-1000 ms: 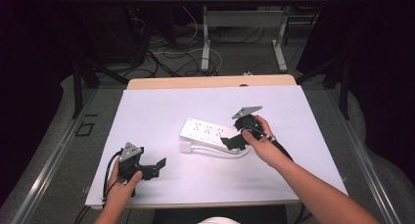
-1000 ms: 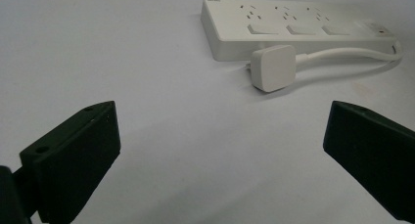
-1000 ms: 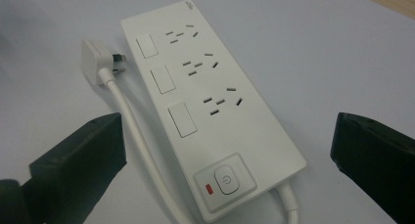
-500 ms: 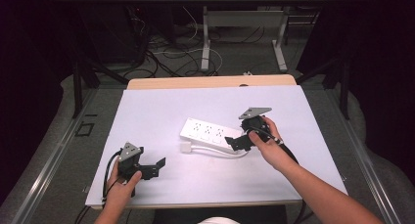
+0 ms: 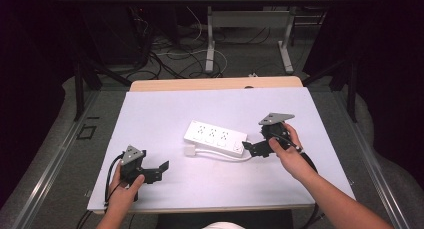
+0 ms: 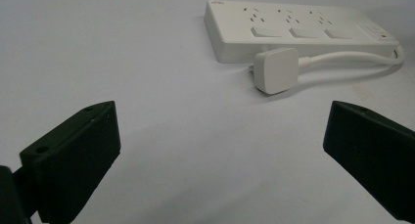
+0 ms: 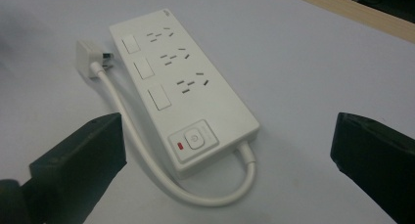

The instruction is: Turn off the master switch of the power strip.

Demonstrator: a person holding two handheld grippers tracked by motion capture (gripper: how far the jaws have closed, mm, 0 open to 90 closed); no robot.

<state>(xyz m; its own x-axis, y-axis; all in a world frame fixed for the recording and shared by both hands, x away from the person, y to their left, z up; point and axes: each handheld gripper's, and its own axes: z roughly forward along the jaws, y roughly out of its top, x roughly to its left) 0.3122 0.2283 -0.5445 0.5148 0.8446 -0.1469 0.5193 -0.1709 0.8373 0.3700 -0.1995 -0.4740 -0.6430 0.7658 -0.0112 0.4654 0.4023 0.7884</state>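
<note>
Right hand-held gripper (image 5: 248, 148) spread wide just beside power strip (image 5: 215, 137); off-centre grab could skid it on bench (image 5: 165, 114).

Bright, evenly lit white table (image 5: 165, 114), dark surroundings, soft shadows, slight blur.

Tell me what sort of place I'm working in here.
Probably a lab or workshop set up for recording, not a home. A table under a plain white sheet holds just a power strip, loose cables trail over the floor behind it, and more desk legs stand in the dark beyond.
</note>
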